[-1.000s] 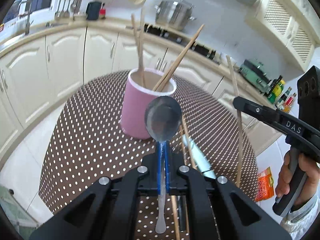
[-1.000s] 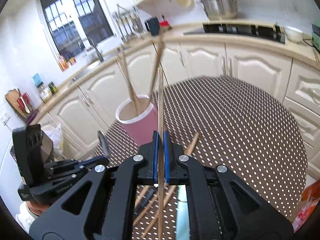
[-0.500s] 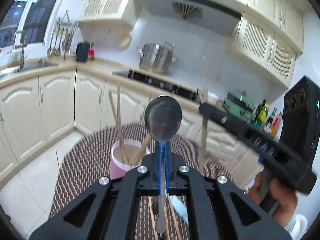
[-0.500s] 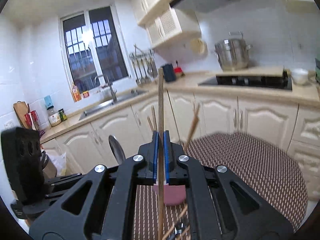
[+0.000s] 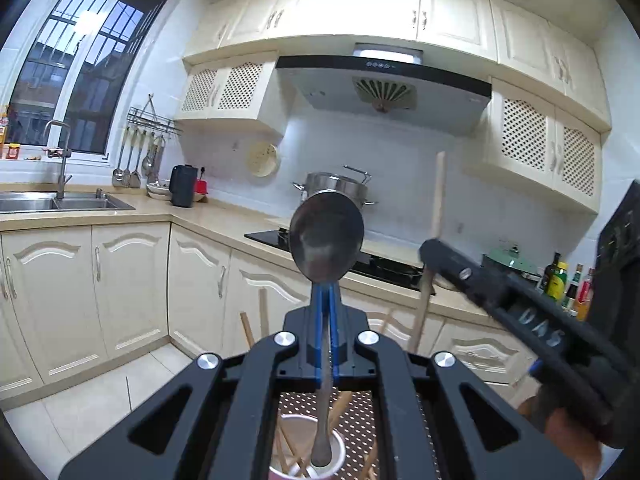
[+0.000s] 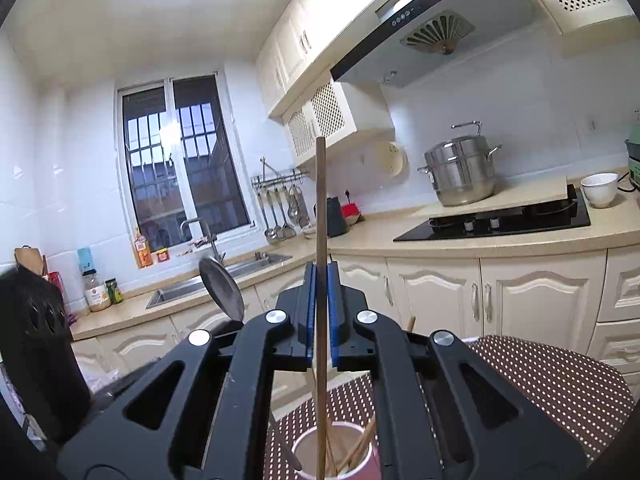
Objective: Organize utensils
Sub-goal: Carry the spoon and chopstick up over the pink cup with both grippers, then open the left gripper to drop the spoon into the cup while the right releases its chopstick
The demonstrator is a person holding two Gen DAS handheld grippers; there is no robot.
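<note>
Item 1: spoon [image 5: 326,240]. You're clamping its handle in the left gripper [image 5: 326,304] jaws, bowl up, handle end hanging over the pink cup [image 5: 306,450], prob. so it drops in handle-first.
Item 2: chopstick [image 6: 320,216]. You're pinching it upright in the right gripper [image 6: 320,280] jaws, lower end dipping toward the same cup, w/ other chopsticks [image 6: 358,450] inside.
Cup is standing on the dotted tabletop [image 6: 540,376].

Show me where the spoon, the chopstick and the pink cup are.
spoon [image 5: 326,240], left wrist view, on its bowl.
chopstick [image 6: 320,200], right wrist view, on its upper shaft.
pink cup [image 6: 370,466], right wrist view, on its right side wall.
</note>
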